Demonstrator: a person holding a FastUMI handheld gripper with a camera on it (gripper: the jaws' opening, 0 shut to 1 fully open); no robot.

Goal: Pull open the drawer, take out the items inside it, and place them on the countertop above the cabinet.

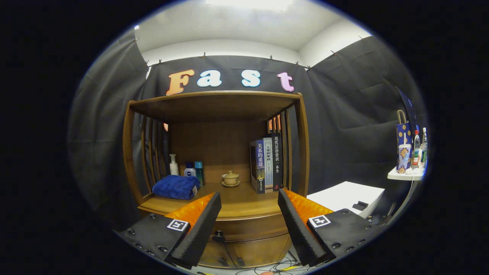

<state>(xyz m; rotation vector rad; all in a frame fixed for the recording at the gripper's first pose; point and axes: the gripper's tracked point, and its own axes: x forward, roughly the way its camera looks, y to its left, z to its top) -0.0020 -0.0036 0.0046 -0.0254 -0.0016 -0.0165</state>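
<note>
Although the task asked for the drawer to be pulled open, the curved wooden drawer (250, 228) of the brown wooden cabinet (214, 160) was shut, its front flush under the edge of the table. Its small dark knob (218, 235) sat low between the two fingers, closer to the left one, and nothing touched it. The claw (249, 198) was spread wide, holding nothing, and it hung in the air in front of the cabinet, a little above the level of the drawer.

So I judged that no step of the task was done yet. The items inside the drawer could not be seen, because the drawer hid them, and I cannot say how many there were.

The wooden table (244, 204) above the drawer, which is the place for the items, already carried several things: a folded blue towel (176, 187) at the left, a white pump bottle (174, 165) and two smaller bottles (194, 170) behind it at the far side, a small tan lidded tea cup on a saucer (231, 178) near the middle, and a row of upright books (266, 164) at the right. The near middle part of the table was bare wood, so it seemed a fitting spot for the items.

What was left, in my judgement, was everything: to lower the claw to the knob, pinch it, pull the drawer out, then lift each item up to the table.
</note>
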